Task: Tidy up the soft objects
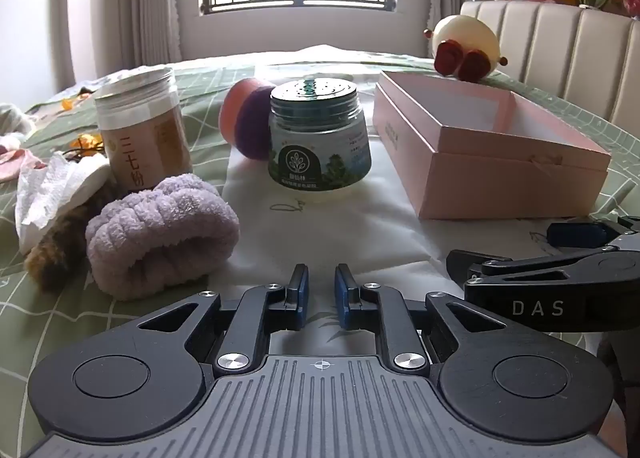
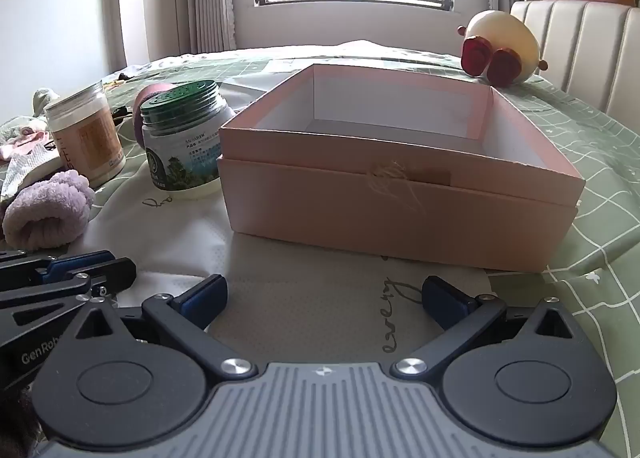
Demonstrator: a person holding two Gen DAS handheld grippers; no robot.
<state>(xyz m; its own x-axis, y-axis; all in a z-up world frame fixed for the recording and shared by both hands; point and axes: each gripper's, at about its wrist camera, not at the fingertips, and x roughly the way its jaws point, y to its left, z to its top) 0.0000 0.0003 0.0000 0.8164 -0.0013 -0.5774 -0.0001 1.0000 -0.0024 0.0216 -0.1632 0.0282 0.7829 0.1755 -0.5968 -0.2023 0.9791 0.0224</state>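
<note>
"DAS" is read on the right gripper, "GenRob" on the left gripper. The lilac towel roll is seen on the bed, left of 2 jars and the open pink box. Left jaws are held narrow and empty, right jaws wide.

"DAS" on right gripper; "GenRob" on left gripper; "三七粉" on jar
</note>
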